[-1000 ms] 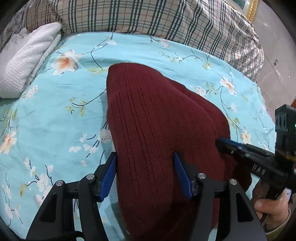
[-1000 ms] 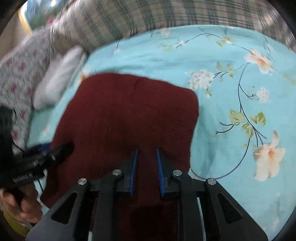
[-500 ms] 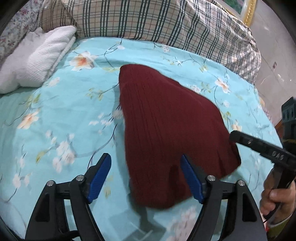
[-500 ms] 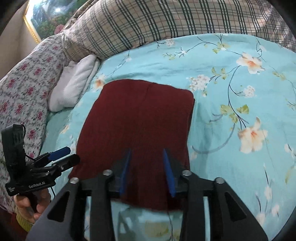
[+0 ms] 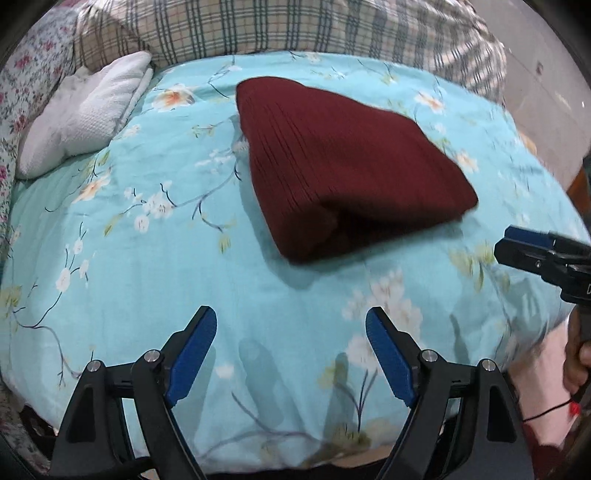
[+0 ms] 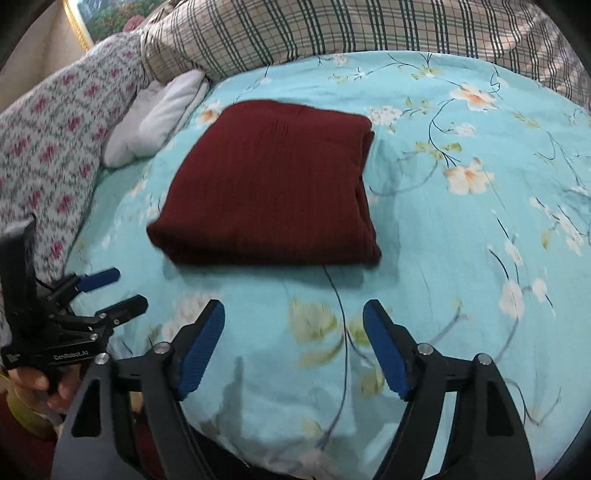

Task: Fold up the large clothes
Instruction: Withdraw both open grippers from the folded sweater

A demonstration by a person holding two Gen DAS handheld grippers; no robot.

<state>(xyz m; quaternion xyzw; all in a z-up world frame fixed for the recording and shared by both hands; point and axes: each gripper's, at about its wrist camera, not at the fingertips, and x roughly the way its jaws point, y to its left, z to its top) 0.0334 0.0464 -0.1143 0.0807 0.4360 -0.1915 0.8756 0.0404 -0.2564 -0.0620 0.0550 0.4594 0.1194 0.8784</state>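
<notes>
**Bed shot: sweater folded, both claws empty**

Floral turquoise bedspread (image 6: 461,258) fills both views, plaid quilt (image 6: 332,29) bunched along the far edge.

- Maroon knit sweater (image 6: 273,192) lies as a compact folded rectangle mid-bed, flat on the bedspread, nothing touching it. In the left wrist view (image 5: 343,166) the near edge shows a raised pucker, so the top layer isn't fully settled.
- Left gripper (image 5: 291,354): jaws spread wide, holding nothing, near the bed's front edge and well apart from the sweater.
- Right gripper (image 6: 293,343): same, wide open and empty, short of the sweater's near edge.
- White folded towel (image 6: 159,118) sits beyond the sweater's far-left corner, near but apart. Pink floral pillow (image 6: 55,147) on the left.

Judgement: fold looks essentially done.

Risks:
- Soft, springy knit; that puckered edge could relax and let the top layer slide open.
- Another pinch near the edge may catch only one layer, or grab the bedspread too, and drag the stack askew.
- Soft bedding gives little backing for pressing flat.
</notes>
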